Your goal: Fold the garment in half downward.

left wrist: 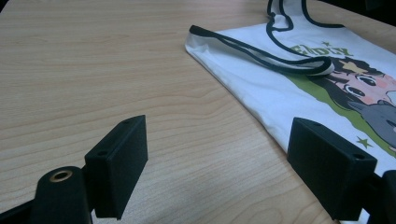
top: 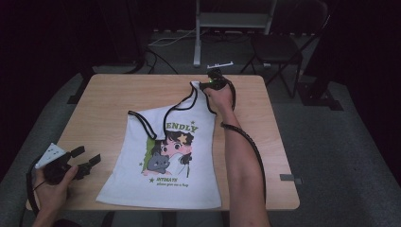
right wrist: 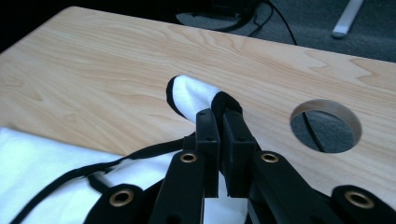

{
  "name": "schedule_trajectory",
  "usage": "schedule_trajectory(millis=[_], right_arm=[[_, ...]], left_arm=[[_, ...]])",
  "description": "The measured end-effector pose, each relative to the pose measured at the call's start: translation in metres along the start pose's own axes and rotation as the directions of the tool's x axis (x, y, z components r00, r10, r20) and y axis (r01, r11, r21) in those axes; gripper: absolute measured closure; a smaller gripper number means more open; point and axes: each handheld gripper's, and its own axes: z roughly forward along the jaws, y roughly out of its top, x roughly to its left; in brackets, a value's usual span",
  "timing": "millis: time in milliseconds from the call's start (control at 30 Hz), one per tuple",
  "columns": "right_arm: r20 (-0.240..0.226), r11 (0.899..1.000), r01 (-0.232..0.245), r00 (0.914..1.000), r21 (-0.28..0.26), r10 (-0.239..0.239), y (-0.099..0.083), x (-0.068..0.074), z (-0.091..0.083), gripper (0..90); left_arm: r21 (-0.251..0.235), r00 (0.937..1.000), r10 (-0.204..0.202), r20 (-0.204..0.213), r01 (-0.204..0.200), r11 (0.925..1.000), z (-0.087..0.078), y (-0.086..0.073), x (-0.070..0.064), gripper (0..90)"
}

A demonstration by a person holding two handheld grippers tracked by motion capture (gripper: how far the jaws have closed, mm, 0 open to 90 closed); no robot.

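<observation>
- White tank top [top: 165, 161] lies flat mid-table [top: 104, 94], print up; hem runs to near edge.
- Right gripper [top: 211, 83] jaws clamped on shoulder strap [right wrist: 191, 95] at far edge; strap end partly hidden.
- Left gripper [top: 87, 161] jaws apart, empty, w/ table beneath, beside top.

Tables: one wooden table [top: 118, 94], light in colour.
Garments: one white tank top [top: 142, 170] lying on the table, trimmed in black.
Shoulder straps: two on the tank top, one strap [top: 142, 118] lying flat, the other strap [right wrist: 187, 93] pinched up at the far side.
Printed figures: one cartoon girl [top: 177, 144] and one grey cat [top: 157, 164] on the tank top's front.
Grippers: two, the left gripper [top: 87, 158] with jaws apart, the right gripper [right wrist: 219, 119] closed on the strap.
Table holes: one round cable hole [right wrist: 325, 126].
Chairs: one dark chair [top: 276, 47] behind the table.
</observation>
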Motion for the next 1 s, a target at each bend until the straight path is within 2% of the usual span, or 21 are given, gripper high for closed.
schedule_trajectory(millis=[267,533,767,1000], right_arm=[[-0.017,0.999,0.037,0.9992,-0.014,-0.037,-0.011,0.015,-0.012,86.8],[-0.033,0.998,0.064,0.9973,-0.023,-0.065,-0.031,0.031,-0.022,86.8],[-0.058,0.993,0.120,0.9909,-0.020,-0.121,-0.046,0.048,-0.030,86.7],[-0.081,0.984,0.175,0.9810,-0.023,-0.176,-0.059,0.065,-0.037,86.5]], left_arm=[[0.000,1.0000,-0.001,0.001,0.001,1.0000,-0.001,0.000,0.000,20.1],[0.002,1.0000,-0.001,0.003,0.001,1.0000,-0.001,0.000,-0.001,20.1],[0.008,0.9999,0.007,0.009,-0.007,0.9999,-0.001,-0.001,-0.002,20.1],[0.006,0.9999,0.000,0.010,0.000,1.0000,-0.001,-0.001,-0.003,20.1]])
